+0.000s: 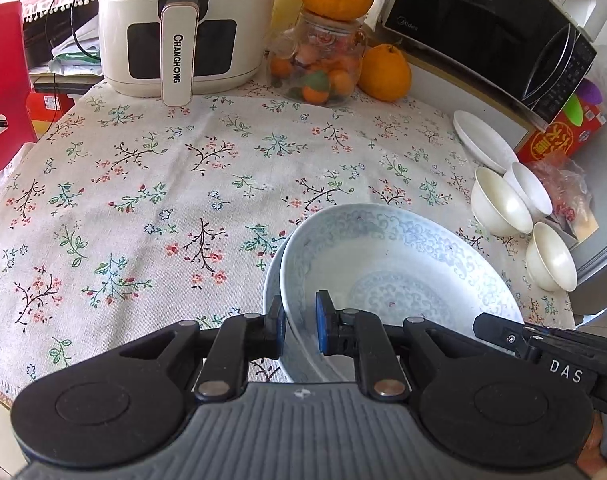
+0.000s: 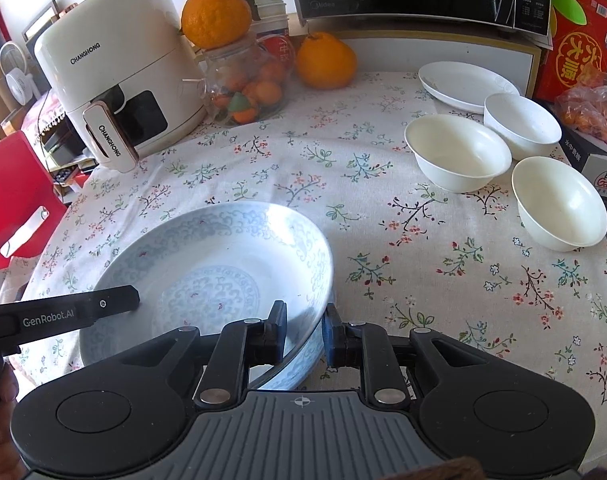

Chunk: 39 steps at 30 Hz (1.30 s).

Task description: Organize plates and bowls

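**Both grippers on the big patterned bowl**

The large blue-patterned bowl [image 1: 399, 276] sits low over the floral worktop [image 1: 151, 184], at its near edge, and it looks like there's a second matching dish nested under it — hard to be sure. The left gripper [image 1: 301, 326] has its jaws narrowed onto the bowl's left rim, one pad inside, one outside. The right gripper [image 2: 303, 334] pinches the opposite rim the same way. A two-handed carry, by the look of it, with the bowl close to being set down.

Beyond the bowl, to its right, three small white bowls [image 2: 457, 152] cluster loosely, unstacked, with a white plate [image 2: 463, 84] just behind them. Farther back stand the air fryer [image 2: 115, 80] and a glass jar [image 2: 247, 84] of oranges.

Next, I'd say: settle the bowl flat, release both rims evenly, then gather the small white bowls into a stack.
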### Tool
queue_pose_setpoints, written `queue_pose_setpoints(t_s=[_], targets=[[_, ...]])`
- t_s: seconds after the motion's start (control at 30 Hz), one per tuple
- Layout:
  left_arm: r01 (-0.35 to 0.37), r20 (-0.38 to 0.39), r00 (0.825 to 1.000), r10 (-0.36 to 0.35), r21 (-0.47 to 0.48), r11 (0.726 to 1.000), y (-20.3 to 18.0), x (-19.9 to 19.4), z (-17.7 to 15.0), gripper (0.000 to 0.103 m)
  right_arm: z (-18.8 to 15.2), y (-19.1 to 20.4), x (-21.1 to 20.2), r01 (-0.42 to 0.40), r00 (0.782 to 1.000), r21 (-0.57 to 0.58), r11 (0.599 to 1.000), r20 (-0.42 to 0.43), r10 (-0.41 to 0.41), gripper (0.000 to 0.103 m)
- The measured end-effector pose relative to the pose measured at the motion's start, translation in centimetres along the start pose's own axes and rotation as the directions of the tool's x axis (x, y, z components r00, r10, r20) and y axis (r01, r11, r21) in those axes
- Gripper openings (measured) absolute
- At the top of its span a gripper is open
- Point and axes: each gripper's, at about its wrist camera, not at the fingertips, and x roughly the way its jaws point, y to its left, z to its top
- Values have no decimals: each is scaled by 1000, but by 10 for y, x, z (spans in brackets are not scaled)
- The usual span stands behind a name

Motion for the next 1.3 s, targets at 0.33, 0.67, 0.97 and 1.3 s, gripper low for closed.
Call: queue_pose_setpoints(t_s=[0.33,0.67,0.97,1.3], targets=[[-49,-8,999,49,41,998,-4,6,-8,14,-5,3,10,24,999,-2,1000,-32,-24,19],[-96,12,995,96,81,992,-11,7,-11,14,-7,5,14,42,999,-11,999,-30,-43,19],[-129,24,992,128,112,985,-15,10,-11,15,-9,12,16,74,997,-44,996,-1,-74,22],[-142,-12,990,144,106,984,-13,19,-12,15,-12,18,20,110,994,-94,989,30,-108,22]])
